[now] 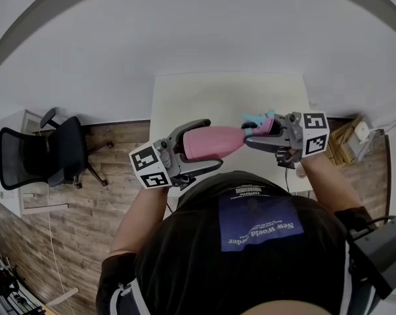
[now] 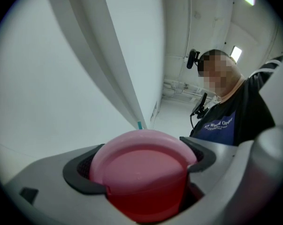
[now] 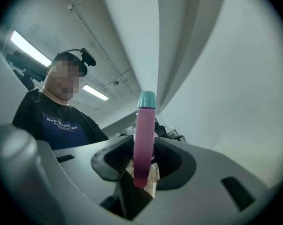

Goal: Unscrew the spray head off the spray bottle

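The bottle (image 1: 214,143) hangs in the air by the near edge of the table (image 1: 224,97), lying level, its long axis running across the person's front: base to the left, spray head (image 1: 262,121) to the right. The left gripper (image 1: 201,146) is clamped round the body and the right gripper (image 1: 255,136) is closed on the head, so each end is gripped. The coming turn likely goes about that left-right axis, the right gripper rolling the head while the left keeps the body from turning.
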`<state>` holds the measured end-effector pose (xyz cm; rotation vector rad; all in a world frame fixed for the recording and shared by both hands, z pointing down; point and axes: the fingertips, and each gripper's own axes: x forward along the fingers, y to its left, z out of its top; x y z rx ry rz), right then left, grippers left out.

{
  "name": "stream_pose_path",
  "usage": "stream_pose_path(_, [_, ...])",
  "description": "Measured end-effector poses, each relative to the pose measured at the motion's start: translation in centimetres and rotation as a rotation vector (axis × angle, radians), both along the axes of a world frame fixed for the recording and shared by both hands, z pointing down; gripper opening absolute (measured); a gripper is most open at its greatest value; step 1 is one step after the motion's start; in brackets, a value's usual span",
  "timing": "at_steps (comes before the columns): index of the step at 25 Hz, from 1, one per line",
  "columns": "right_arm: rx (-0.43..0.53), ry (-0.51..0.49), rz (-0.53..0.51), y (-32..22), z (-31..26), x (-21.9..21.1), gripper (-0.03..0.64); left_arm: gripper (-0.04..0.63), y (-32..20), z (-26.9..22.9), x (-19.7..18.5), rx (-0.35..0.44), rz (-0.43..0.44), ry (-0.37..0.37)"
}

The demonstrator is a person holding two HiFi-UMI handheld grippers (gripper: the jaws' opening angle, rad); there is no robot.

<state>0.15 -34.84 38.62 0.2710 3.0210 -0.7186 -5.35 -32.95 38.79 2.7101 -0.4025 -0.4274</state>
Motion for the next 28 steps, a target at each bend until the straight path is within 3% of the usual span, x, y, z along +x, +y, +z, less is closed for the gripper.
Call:
stream_pose_path(11, [0.279,0.014,0.002,1.2,-1.3,-0.4,0.135,0.492,-0.5,0.3,-0.7,-0.233,0.069,0.189])
stream_pose_path(14, [0.333,0.02,-0.002,1.4,-1.3,-0.6,0.137,0.492,-0.5,0.6,-0.7,-0.257,0.088,0.194])
stream_pose_path(26, [0.391,0.012,-0.011,1.8,-1.6,-0.6,0.137,0.491,-0.2,0.6,-0.5,-0.268,0.117,0.175])
stream_pose_path(28, [0.421,0.007,-0.016,2.1,-1.9,-0.6,0.137,0.491,-0.3,0.8,-0.4,-0.308,0.133,0.199])
